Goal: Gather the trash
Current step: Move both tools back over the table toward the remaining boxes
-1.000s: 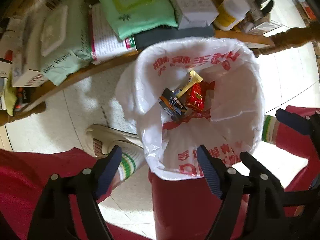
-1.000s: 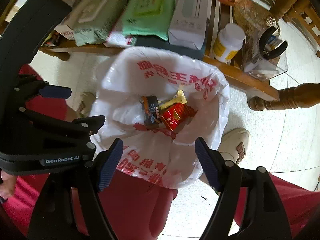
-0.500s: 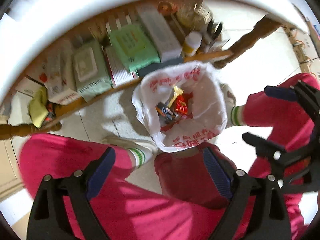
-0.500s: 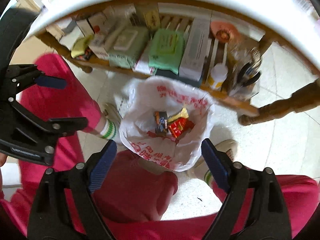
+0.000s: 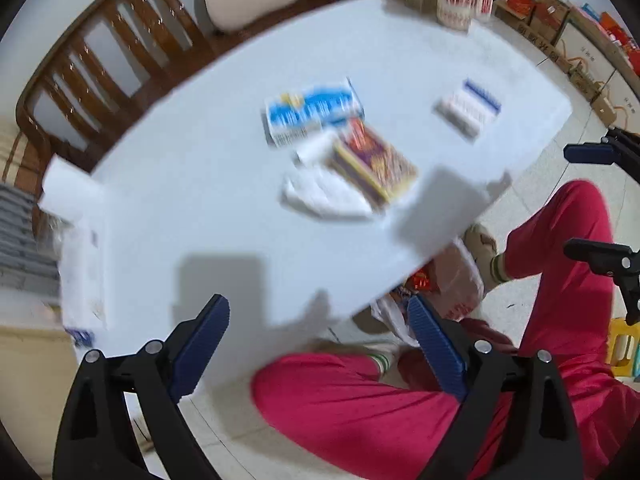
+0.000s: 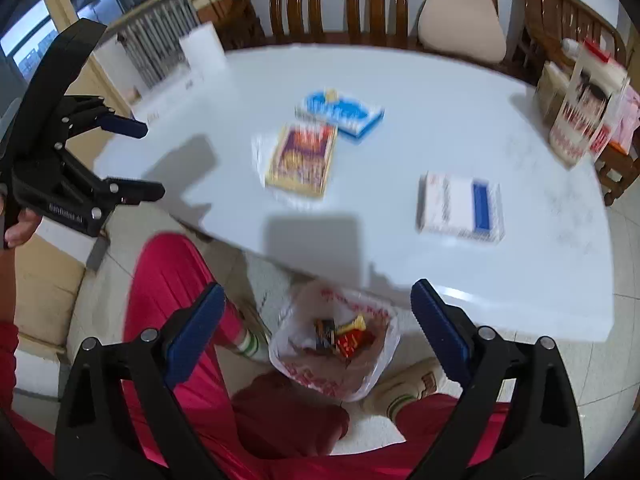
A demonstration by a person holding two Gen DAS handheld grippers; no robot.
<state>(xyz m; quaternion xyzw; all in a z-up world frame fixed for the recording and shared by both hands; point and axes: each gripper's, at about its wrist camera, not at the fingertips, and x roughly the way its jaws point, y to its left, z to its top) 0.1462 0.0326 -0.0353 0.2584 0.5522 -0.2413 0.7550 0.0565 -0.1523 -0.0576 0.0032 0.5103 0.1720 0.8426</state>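
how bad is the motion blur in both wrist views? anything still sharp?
Left wrist: heavy smear across the white tabletop and the blue-and-white packet; only the left claw is crisp. Right wrist: milder, the purple-and-yellow box is soft, the right claw sharp. Both claws' jaws are opening, nothing between them.

The left gripper points steeply down, its jaws opening with nothing between the blue pads. The right gripper does likewise. The person's legs, in red trousers, show below both.
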